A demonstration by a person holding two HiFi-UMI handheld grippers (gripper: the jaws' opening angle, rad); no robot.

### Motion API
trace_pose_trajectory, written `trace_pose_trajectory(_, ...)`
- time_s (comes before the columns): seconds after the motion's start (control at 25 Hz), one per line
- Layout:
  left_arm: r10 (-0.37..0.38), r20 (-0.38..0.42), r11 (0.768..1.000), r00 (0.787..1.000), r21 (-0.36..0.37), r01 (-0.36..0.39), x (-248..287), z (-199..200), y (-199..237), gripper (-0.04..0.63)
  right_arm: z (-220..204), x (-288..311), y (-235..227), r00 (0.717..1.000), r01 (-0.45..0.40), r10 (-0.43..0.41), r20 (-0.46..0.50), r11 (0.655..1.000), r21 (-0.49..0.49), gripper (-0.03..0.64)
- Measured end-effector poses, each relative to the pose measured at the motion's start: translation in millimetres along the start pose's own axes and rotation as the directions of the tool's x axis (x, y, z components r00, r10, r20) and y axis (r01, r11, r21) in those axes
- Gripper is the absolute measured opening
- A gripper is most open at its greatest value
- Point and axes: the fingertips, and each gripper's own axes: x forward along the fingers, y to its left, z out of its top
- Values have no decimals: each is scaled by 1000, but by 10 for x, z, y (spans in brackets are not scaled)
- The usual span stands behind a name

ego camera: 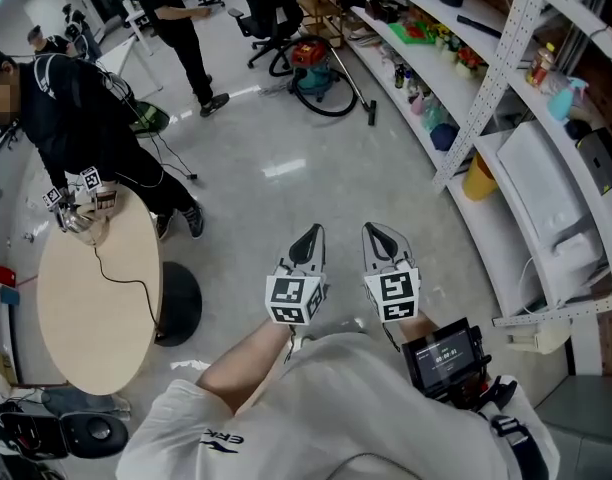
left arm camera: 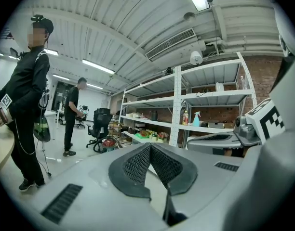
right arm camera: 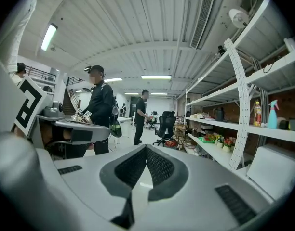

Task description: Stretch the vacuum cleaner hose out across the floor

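1. Left gripper [ego camera: 308, 238] and right gripper [ego camera: 379, 232] are held side by side, close in front of the torso. Both point ahead, about level.
2. Left gripper's jaws are clenched together with nothing between them. The right gripper is the same, clamped and empty.
3. Bare floor [ego camera: 286, 173] lies open straight ahead of the tips.
4. Left of the left gripper is a round table [ego camera: 96, 298], with a person [ego camera: 86, 128] at its far edge.
5. Right of the right gripper, shelving [ego camera: 506, 118] runs ahead along that side.
6. Far ahead, the vacuum cleaner hose [ego camera: 326, 108] lies looped on the floor by the red vacuum cleaner [ego camera: 310, 56], at the foot of the shelving and well apart from both grippers.
7. An office chair [ego camera: 271, 18] and a second person [ego camera: 181, 28] are just beyond.
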Motion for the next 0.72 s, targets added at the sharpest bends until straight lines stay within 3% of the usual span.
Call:
trace_pose_trajectory(0.16, 3, -9, 1000, 1000, 12, -3, 256, 28, -189, 2, 168, -33, -209, 995, -5, 20, 102, 989, -145, 2)
trace_pose_trajectory(0.32, 10, 0, 1000, 1000, 20, -10, 370, 102, -268, 2, 250, -37, -204, 987, -13, 68, 144, 936, -351, 2)
trace_pose_trajectory(0.52, 21, 19, 1000, 1000, 17, -21, 539, 126, -340, 2, 212, 43, -396, 991, 22, 39, 126, 890, -455, 2)
trace_pose_trajectory(0.72, 14, 20, 1000, 1000, 16, -14, 691, 157, -355, 2, 253, 171, -507, 992, 38, 29, 125, 865, -500, 2)
